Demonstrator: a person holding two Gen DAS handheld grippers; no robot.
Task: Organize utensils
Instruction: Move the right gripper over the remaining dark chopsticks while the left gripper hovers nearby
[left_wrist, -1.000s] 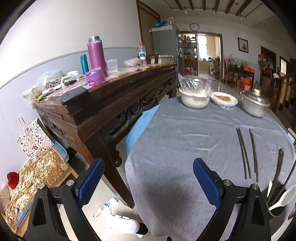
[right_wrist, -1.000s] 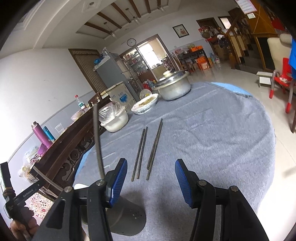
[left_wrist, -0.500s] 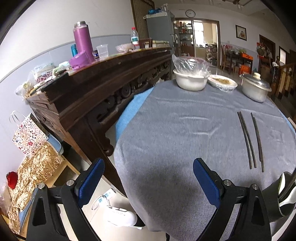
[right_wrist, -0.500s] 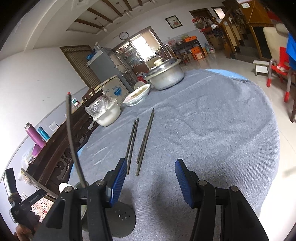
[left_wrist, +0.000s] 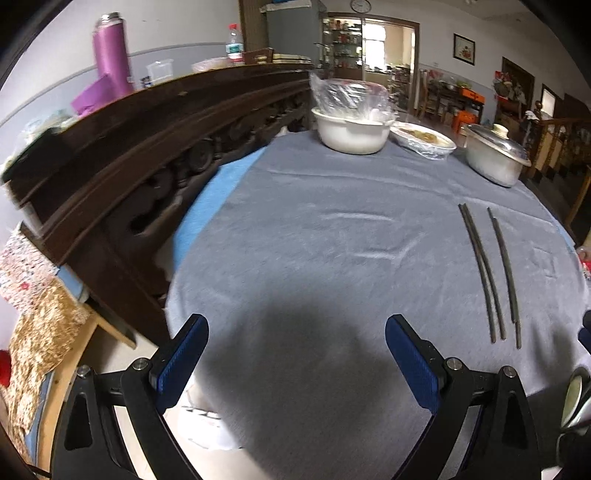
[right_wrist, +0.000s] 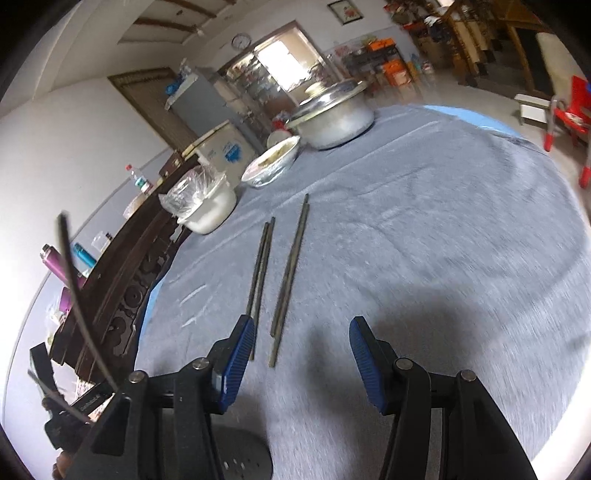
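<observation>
Right wrist view: right gripper (right_wrist: 301, 356) spread, empty, near ends of four dark thin chopsticks (right_wrist: 286, 280) on grey tablecloth (right_wrist: 443, 240). Left gripper (left_wrist: 295, 354) also spread, chopsticks (left_wrist: 491, 273) far right.

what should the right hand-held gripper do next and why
Probably ease the right hand-held gripper forward and down onto the nearer pair of chopsticks. Its jaws stand open and empty, the sticks lie loose on the grey cloth just ahead, and none are held yet.
</observation>
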